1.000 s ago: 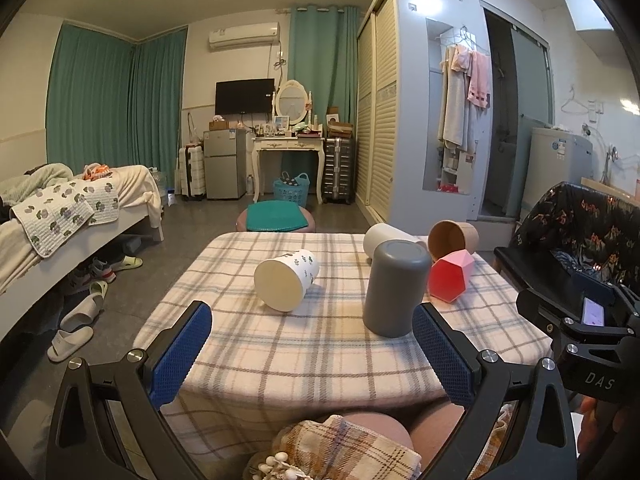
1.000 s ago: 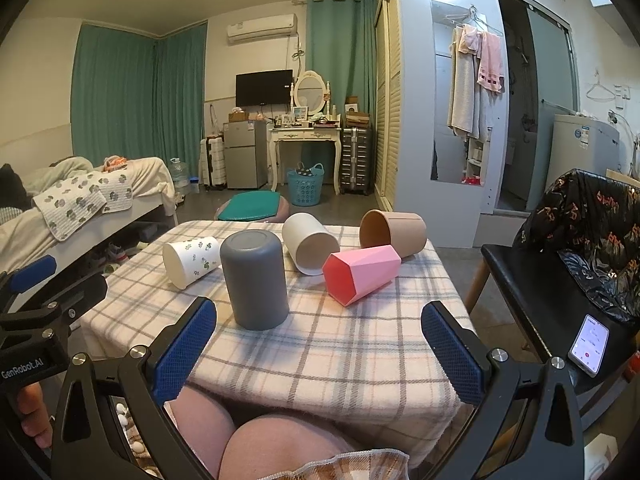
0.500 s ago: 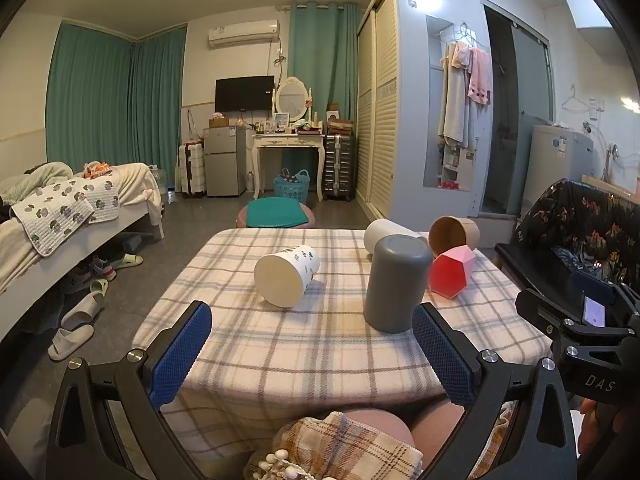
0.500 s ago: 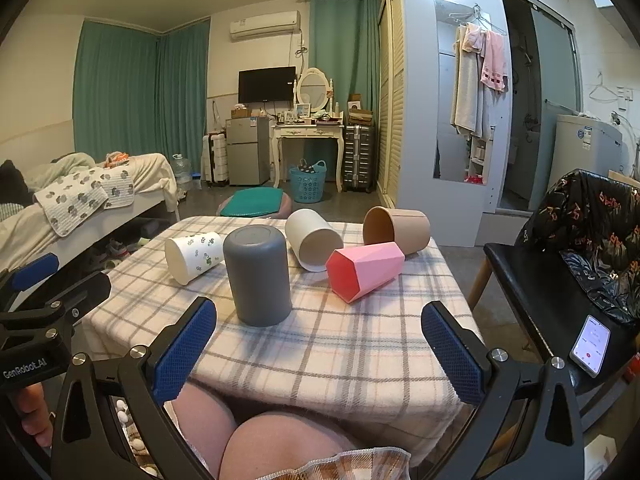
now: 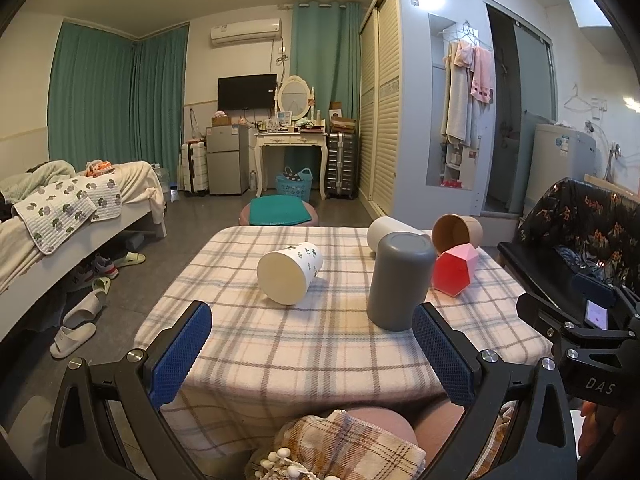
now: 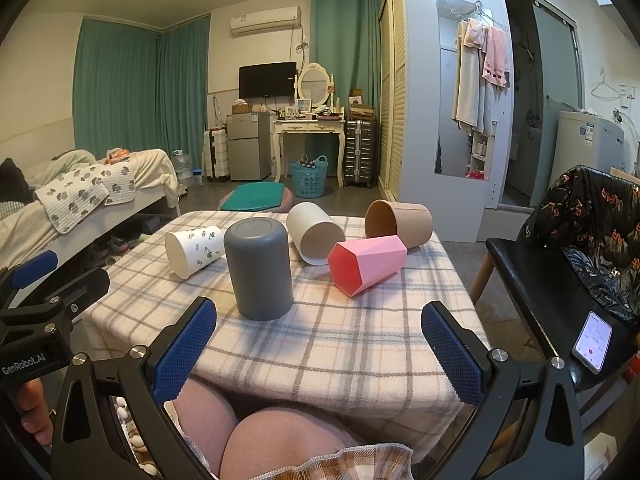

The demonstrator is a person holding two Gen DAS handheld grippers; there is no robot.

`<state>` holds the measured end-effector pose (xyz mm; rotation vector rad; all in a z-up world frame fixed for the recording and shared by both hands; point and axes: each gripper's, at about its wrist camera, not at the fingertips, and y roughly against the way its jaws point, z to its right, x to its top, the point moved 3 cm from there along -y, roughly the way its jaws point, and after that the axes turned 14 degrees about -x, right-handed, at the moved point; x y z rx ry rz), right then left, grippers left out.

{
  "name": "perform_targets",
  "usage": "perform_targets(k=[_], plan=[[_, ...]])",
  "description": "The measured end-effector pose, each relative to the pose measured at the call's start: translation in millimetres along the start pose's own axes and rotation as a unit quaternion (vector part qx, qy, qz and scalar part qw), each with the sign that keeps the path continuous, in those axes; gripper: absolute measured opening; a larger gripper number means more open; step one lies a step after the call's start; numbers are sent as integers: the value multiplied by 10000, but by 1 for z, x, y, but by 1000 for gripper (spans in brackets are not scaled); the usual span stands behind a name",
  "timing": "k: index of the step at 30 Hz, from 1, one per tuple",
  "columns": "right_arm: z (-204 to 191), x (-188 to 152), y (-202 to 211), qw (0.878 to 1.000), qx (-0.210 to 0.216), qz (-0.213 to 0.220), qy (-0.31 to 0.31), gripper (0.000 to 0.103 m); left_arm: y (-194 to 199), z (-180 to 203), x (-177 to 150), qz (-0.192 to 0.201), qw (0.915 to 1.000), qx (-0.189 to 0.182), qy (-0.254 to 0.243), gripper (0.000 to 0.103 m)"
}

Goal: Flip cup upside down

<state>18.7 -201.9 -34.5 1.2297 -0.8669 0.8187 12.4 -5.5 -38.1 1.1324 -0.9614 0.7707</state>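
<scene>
The dark grey cylindrical plastic cup (image 6: 259, 268) stands upside down on the plaid-clothed table (image 6: 360, 344), just beyond both empty, spread grippers, left (image 5: 312, 354) and right (image 6: 318, 354), with green curtains (image 6: 120, 92) far behind it

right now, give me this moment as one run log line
grey cup: upside down on table | pink cup, leaf-print cup: on sides | left gripper: open | right gripper: open
</scene>
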Motion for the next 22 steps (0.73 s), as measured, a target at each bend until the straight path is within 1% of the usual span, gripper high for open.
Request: perform_targets(k=[13, 22], plan=[[0, -5, -1, 10000, 16, -62, -7, 103, -1, 0, 0, -12, 10000, -9, 5, 103], [-2, -7, -2, 9999, 26, -114, -3, 103, -1, 0, -6, -47, 10000, 18, -19, 103]])
